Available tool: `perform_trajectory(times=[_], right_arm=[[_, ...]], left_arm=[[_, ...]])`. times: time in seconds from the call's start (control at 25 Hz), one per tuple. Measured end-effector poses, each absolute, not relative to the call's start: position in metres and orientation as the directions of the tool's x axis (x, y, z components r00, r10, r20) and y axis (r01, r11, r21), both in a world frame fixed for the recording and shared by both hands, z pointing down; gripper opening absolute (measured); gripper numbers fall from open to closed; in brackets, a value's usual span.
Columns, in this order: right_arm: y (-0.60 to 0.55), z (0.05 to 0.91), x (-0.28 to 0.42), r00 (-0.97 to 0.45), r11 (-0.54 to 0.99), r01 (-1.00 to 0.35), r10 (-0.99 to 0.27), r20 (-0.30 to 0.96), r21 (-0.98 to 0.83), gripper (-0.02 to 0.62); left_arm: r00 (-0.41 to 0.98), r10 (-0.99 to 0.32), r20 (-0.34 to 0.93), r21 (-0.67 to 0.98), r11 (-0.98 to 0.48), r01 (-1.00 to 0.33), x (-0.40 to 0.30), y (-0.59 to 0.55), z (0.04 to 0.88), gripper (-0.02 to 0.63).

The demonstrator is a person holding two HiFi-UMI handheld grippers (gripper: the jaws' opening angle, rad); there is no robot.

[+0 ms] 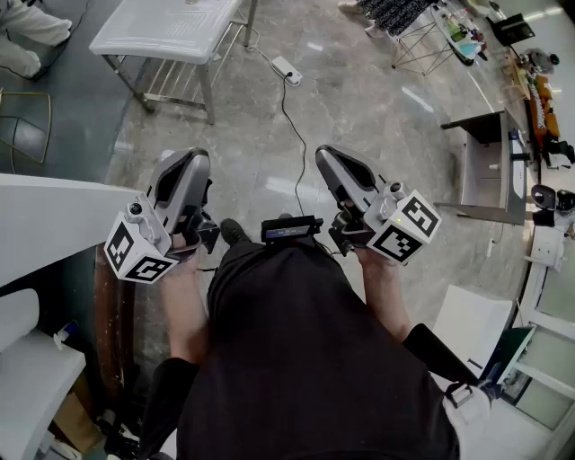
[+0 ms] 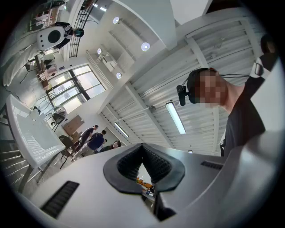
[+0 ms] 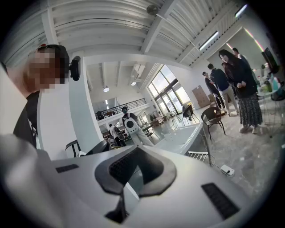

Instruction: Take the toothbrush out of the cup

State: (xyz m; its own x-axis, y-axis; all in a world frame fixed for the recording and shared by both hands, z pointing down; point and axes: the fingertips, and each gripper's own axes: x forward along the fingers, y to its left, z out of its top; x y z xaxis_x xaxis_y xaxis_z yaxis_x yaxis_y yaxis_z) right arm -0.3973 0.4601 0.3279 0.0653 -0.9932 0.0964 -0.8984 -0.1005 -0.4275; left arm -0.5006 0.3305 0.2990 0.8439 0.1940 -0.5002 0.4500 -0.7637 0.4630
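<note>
No toothbrush or cup shows in any view. In the head view a person holds both grippers close in front of the body, above the floor. My left gripper (image 1: 186, 157) is at the left, its marker cube (image 1: 137, 249) toward the person. At the right is my right gripper (image 1: 329, 154), with its cube (image 1: 404, 225). The left gripper (image 2: 142, 145) points upward at the ceiling with its dark ribbed pads (image 2: 129, 162) closed together and nothing between them. My right gripper (image 3: 136, 148) looks across the hall, and its pads (image 3: 122, 167) are likewise closed on nothing.
A white table (image 1: 171, 27) stands ahead on the stone floor, with a power strip (image 1: 287, 70) and its cable beside it. A grey desk (image 1: 490, 171) is at the right and a white shelf (image 1: 54, 225) at the left. People (image 3: 240, 75) and a chair (image 3: 213, 118) stand beyond.
</note>
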Motion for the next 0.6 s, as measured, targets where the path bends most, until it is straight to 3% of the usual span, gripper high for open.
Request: perform_trajectory(times=[0.6], right_arm=[[0.428,0.330,-0.402,0.045,-0.082,-0.892,-0.995,0.094,-0.444,0.006]], left_arm=[[0.854,0.152,-0.497,0.484,-0.769,0.418,-0.513,0.302,0.306,0.008]])
